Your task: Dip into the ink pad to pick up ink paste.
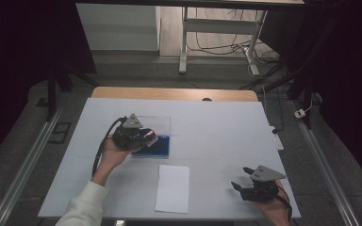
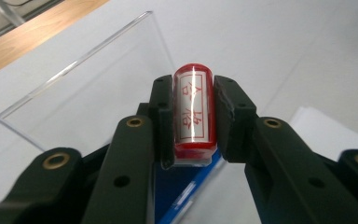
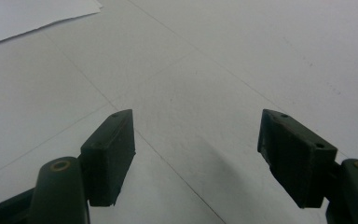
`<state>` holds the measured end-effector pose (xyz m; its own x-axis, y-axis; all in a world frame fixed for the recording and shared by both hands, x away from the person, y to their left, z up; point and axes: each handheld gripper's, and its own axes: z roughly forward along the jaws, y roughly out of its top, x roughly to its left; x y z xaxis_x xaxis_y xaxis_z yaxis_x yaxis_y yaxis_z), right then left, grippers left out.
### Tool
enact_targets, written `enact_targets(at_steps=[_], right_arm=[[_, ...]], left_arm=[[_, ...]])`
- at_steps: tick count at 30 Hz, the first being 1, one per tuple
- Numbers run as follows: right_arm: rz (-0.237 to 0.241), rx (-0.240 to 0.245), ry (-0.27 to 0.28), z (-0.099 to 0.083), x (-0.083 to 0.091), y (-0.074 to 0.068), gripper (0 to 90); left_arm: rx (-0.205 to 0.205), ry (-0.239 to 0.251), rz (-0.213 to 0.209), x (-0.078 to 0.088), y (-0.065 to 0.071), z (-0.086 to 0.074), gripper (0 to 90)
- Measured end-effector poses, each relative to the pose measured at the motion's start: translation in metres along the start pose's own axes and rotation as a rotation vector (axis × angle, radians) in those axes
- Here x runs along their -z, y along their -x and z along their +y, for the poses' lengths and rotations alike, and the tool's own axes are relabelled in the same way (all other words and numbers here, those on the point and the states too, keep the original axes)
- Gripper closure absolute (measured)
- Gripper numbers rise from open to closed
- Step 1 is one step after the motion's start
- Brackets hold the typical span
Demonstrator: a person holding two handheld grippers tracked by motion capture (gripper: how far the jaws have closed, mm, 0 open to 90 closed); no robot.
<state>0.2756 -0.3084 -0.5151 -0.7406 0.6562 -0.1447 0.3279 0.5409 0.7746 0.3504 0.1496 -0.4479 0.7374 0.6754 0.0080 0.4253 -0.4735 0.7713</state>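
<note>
My left gripper (image 2: 193, 119) is shut on a red stamp (image 2: 194, 112), a short cylinder with a white label and red characters. In the high view the left gripper (image 1: 147, 138) holds the red stamp (image 1: 152, 139) just above a blue ink pad (image 1: 159, 147) inside a clear plastic box (image 1: 158, 123). A white sheet of paper (image 1: 173, 187) lies near the table's front edge. At the front right my right gripper (image 1: 242, 179) rests with its jaws wide apart. In its own view the right gripper (image 3: 196, 154) has nothing between its pads.
The table is covered by a white mat (image 1: 217, 132), with a wooden edge (image 1: 174, 93) at the back. Beyond it stand a metal frame (image 1: 217, 33) and loose cables on the floor. A corner of the paper (image 3: 32, 14) lies ahead of the right gripper.
</note>
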Motion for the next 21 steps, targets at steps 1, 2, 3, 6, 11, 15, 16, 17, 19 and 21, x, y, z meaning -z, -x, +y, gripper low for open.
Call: enact_targets(at_steps=[1,2,3,6,11,15,16,17,19,21], right_arm=[[0.000,-0.001,0.001,0.000,0.000,0.000,27.0],[0.001,-0.004,0.001,0.000,0.000,0.000,27.0],[0.001,-0.004,0.000,0.000,0.000,0.000,27.0],[0.000,-0.002,0.001,0.000,0.000,0.000,27.0],[-0.003,0.003,0.006,0.000,0.001,0.001,27.0],[0.000,0.002,0.001,-0.001,0.000,0.001,27.0],[0.000,0.003,0.001,-0.001,0.000,0.001,27.0],[0.001,0.002,0.001,-0.001,0.000,0.001,27.0],[0.000,0.003,0.003,-0.001,0.001,0.001,27.0],[0.000,0.001,0.003,-0.001,0.001,0.001,27.0]], left_arm=[[-0.001,0.006,-0.002,0.003,0.001,0.000,70.5],[0.002,0.015,-0.011,0.005,0.001,0.000,70.5],[0.004,0.025,-0.020,0.008,0.002,0.001,70.5],[0.006,0.038,-0.045,0.011,0.005,0.002,70.5],[0.003,0.037,-0.078,0.010,0.008,0.003,70.5],[-0.007,0.040,-0.093,0.010,0.012,0.005,70.5],[-0.010,0.042,-0.098,0.010,0.013,0.005,70.5],[-0.010,0.042,-0.103,0.009,0.014,0.005,70.5],[-0.014,0.044,-0.118,0.009,0.015,0.006,70.5],[-0.020,0.045,-0.124,0.009,0.018,0.007,70.5]])
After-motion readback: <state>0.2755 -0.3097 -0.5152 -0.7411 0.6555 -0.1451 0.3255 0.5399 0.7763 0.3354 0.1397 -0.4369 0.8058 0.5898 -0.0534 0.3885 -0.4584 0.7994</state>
